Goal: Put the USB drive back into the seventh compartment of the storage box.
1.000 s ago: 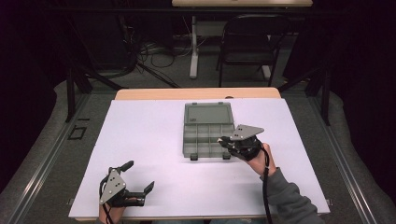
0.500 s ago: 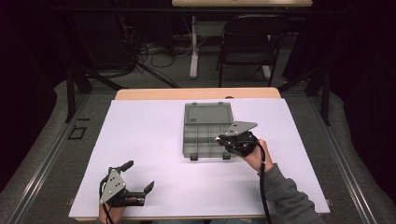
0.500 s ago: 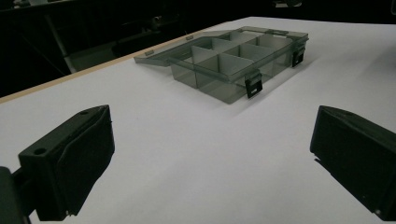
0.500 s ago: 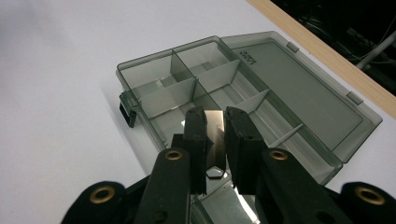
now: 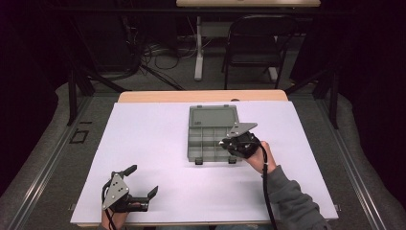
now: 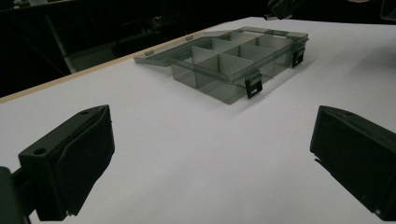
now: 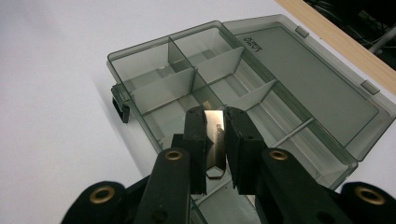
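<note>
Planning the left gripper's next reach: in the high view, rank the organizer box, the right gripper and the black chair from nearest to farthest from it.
1. Organizer box: mid-table, ahead and right of the left gripper.
2. Right gripper: at the box's right edge, only slightly farther.
3. Black chair: beyond the table's far edge.

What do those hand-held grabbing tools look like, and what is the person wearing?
Both are black, each with two blocky black jaws. The left gripper and the right gripper each carry a grey three-cornered plate on top and trail a black cable. In the right gripper view, brass-coloured rivets dot the linkage. The person's right arm wears a grey sleeve.
</note>
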Motion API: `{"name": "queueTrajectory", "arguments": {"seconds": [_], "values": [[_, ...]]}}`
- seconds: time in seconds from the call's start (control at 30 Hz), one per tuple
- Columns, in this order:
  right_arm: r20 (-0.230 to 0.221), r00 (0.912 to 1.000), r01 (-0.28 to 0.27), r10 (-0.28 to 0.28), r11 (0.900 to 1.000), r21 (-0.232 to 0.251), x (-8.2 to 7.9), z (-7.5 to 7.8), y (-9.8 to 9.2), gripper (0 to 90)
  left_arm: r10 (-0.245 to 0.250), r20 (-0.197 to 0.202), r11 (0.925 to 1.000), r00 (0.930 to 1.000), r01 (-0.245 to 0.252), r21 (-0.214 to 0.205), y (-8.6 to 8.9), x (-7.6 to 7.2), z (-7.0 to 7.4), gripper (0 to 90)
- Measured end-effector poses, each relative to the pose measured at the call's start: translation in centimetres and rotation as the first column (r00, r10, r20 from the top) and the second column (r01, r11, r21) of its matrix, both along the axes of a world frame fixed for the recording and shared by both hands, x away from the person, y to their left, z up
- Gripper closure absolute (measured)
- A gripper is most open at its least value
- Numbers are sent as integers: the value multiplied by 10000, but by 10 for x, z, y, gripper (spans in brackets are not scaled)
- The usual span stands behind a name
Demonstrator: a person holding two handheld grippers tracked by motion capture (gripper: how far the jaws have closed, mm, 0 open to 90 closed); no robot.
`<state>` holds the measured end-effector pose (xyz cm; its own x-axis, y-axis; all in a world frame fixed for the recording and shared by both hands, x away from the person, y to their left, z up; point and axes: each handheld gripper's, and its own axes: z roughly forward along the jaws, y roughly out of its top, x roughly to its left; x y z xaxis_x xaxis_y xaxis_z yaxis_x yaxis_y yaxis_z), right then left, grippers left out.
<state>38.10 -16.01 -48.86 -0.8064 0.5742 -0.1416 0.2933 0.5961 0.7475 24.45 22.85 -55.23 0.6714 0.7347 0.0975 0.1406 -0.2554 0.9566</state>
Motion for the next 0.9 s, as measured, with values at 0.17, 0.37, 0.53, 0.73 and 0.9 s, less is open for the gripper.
{"name": "queueTrajectory", "arguments": {"seconds": [0.17,0.37,0.53,0.73,0.9], "values": [[-156,9999,6,-7,9999,-101,3,-2,2,795,1,3,10000,10000,-1,-6,0,0,0,0],[-333,9994,24,-33,9996,-268,6,-6,5,795,-5,9,10000,10000,5,-18,0,0,0,0],[-451,9990,57,-72,9994,-332,8,-9,5,795,-4,13,10000,10000,4,-17,0,0,0,0],[-628,9980,42,-74,9987,-508,11,-12,8,795,-13,24,10000,10000,13,-11,0,0,0,0],[-765,9970,53,-97,9983,-584,12,-14,10,795,14,9,10000,10000,-14,-36,0,0,0,0]]}}
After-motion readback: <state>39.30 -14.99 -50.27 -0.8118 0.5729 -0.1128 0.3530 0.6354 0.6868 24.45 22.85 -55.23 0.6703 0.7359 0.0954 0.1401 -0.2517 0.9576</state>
